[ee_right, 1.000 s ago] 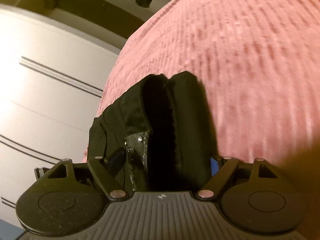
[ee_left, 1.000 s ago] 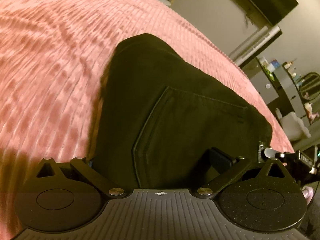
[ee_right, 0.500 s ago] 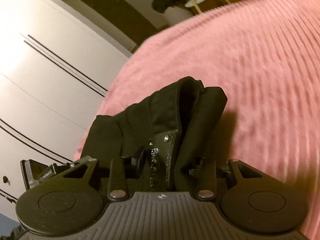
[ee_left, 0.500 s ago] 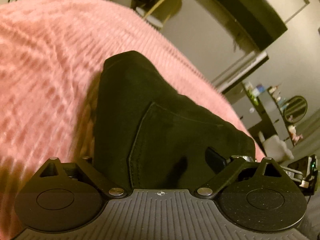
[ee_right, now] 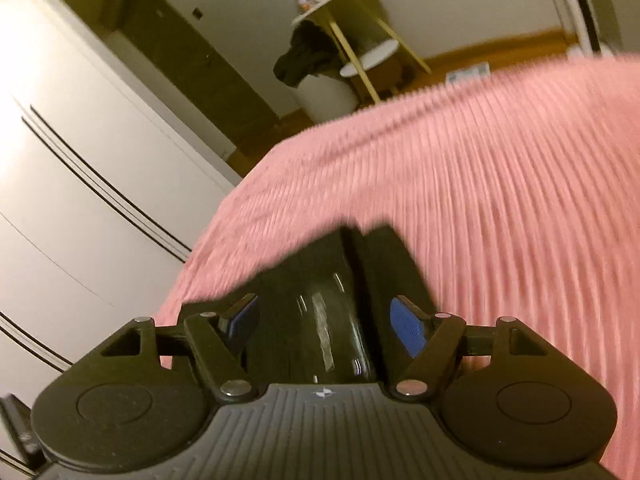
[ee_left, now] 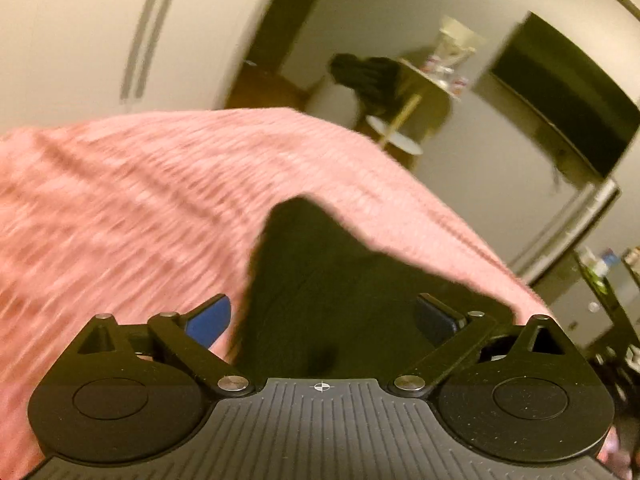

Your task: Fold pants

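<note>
Tools: my left tool gapes wide, blue pads clear of cloth; my right tool likewise spread, gripping nothing | black pants lie as a compact folded bundle on the pink ribbed bed cover | progress: folding looks finished, only withdrawal left.

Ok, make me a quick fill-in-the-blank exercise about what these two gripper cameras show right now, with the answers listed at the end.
1. The pants lying on the bed are ____ in color.
2. The ribbed bedspread under them is ____.
3. The left gripper has its jaws ____, clamping no fabric.
4. The right gripper shows ____ pads on its fingers.

Missing words: black; pink; open; blue
</note>
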`<state>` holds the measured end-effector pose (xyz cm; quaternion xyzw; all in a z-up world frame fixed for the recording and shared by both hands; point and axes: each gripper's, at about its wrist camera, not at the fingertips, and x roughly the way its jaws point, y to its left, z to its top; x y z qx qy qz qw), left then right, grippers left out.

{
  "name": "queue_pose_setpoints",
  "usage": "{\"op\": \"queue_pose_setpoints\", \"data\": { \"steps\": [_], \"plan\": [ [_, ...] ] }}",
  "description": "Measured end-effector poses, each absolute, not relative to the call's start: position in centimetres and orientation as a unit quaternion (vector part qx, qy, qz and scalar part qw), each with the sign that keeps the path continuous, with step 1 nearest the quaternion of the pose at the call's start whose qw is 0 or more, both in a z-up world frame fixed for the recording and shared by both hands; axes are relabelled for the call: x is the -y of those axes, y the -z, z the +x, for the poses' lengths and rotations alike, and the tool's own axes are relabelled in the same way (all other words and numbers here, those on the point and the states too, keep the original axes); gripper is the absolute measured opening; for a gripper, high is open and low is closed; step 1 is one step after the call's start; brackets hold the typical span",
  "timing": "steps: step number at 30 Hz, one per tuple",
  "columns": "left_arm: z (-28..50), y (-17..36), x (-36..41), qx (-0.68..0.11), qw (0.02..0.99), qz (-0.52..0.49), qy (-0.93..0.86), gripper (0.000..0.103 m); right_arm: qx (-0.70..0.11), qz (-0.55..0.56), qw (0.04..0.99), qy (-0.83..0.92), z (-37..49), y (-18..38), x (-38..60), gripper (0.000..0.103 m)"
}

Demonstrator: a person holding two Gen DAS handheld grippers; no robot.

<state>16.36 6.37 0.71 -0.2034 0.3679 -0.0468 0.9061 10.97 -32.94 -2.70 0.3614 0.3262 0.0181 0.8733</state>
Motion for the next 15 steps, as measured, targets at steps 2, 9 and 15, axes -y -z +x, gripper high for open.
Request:
{"op": "queue_pose_setpoints", "data": {
  "steps": [2, 9, 15],
  "plan": [
    [14.2, 0.4, -6.3, -0.368, 0.905, -0.213, 0.025, 0.101, -0.331, 0.376, 0.865, -0.011, 8.3, 4.5, 31.9, 0.069],
    [10.2, 1.8, -4.8, -0.400, 0.869, -0.285, 0.054, 0.101, -0.359, 0.459, 0.813, -0.014, 7.3, 9.3, 31.1, 0.052],
    [9.6, 2.6, -5.5, -0.397, 0.861, -0.310, 0.068, 0.101, -0.335, 0.519, 0.787, -0.009, 8.3, 10.9, 31.4, 0.045]
  ]
}}
